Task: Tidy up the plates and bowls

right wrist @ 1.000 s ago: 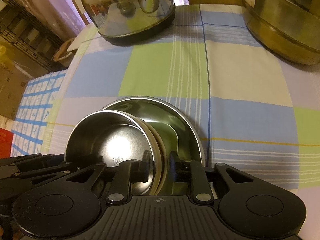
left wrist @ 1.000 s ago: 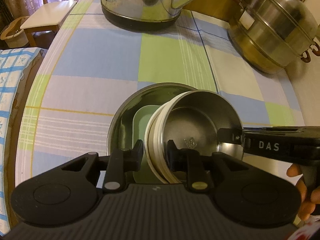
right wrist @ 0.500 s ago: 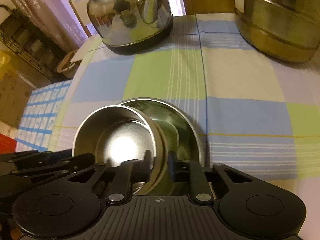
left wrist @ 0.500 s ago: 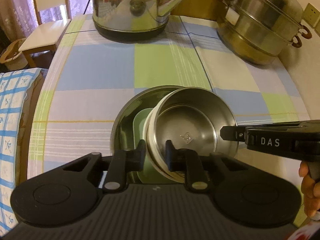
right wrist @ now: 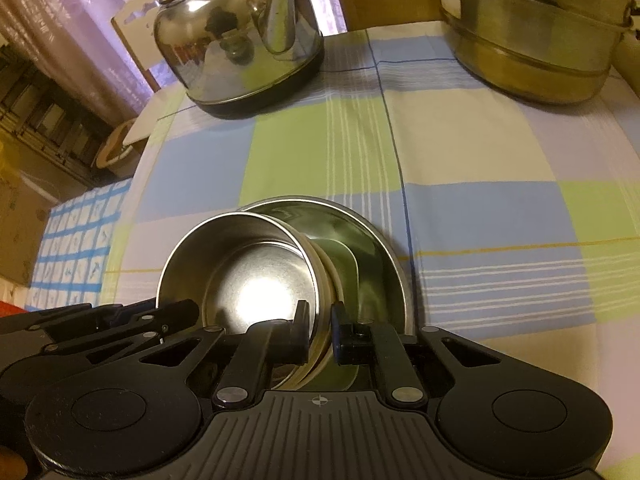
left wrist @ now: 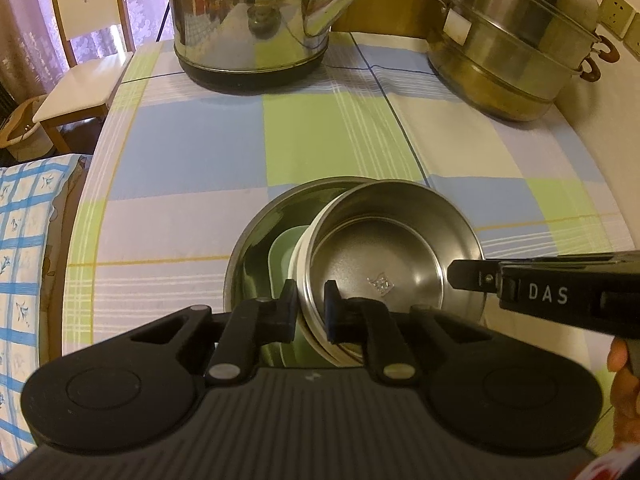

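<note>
A small steel bowl (left wrist: 384,264) with a cream outer band is held above a wide steel basin (left wrist: 256,240) that has a pale green plate (left wrist: 282,256) inside. My left gripper (left wrist: 311,308) is shut on the bowl's left rim. My right gripper (right wrist: 320,334) is shut on the opposite rim of the same bowl (right wrist: 248,276); its finger also shows in the left wrist view (left wrist: 472,276). The basin (right wrist: 376,248) and green plate (right wrist: 340,260) lie just behind the bowl in the right wrist view. The bowl's underside is hidden.
A shiny steel kettle (left wrist: 248,20) stands at the back of the checked tablecloth (left wrist: 320,140). A stacked steel steamer pot (left wrist: 508,36) stands at the back right. A chair (left wrist: 80,60) and the table's left edge are at the left.
Both grippers have lifted the bowl higher above the basin and levelled it somewhat. More of the kettle and steamer has come into view.
</note>
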Demonstrator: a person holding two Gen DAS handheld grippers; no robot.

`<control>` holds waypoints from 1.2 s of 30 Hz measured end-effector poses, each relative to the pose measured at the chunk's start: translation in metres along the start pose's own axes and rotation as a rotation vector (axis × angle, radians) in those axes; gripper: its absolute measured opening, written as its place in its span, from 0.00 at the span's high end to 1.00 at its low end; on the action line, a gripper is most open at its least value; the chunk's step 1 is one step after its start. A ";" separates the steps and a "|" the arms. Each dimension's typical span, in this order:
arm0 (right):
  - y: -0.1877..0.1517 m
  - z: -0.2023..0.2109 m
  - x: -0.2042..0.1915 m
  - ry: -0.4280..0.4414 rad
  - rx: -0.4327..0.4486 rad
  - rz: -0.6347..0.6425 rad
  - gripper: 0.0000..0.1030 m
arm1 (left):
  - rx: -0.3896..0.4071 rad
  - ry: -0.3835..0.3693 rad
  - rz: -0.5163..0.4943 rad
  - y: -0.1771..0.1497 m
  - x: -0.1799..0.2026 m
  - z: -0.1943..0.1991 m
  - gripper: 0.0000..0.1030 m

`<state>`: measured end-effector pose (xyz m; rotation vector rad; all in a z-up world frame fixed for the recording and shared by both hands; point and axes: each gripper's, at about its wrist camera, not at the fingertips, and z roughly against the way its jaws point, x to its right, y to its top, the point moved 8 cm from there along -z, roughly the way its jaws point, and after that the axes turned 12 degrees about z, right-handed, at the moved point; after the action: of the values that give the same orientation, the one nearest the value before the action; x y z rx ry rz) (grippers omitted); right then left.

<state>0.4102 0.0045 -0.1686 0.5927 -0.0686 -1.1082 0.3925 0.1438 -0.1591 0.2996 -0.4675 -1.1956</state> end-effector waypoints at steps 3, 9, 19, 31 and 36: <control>-0.001 0.000 0.002 0.006 0.011 -0.015 0.89 | 0.001 -0.003 -0.006 -0.001 0.000 0.001 0.87; -0.002 0.003 -0.001 -0.002 0.027 -0.007 0.88 | 0.017 -0.009 -0.018 0.001 0.000 0.007 0.79; -0.003 0.037 -0.003 -0.023 0.151 0.005 0.47 | 0.069 -0.052 -0.032 0.001 0.003 0.033 0.58; -0.043 0.094 -0.002 -0.134 0.247 0.107 0.40 | 0.172 -0.069 -0.042 -0.030 0.004 0.093 0.38; -0.070 0.111 0.001 -0.142 0.276 0.123 0.37 | 0.189 -0.067 -0.050 -0.051 0.011 0.110 0.33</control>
<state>0.3157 -0.0637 -0.1082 0.7446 -0.3810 -1.0268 0.2992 0.1182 -0.0858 0.4364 -0.6359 -1.2144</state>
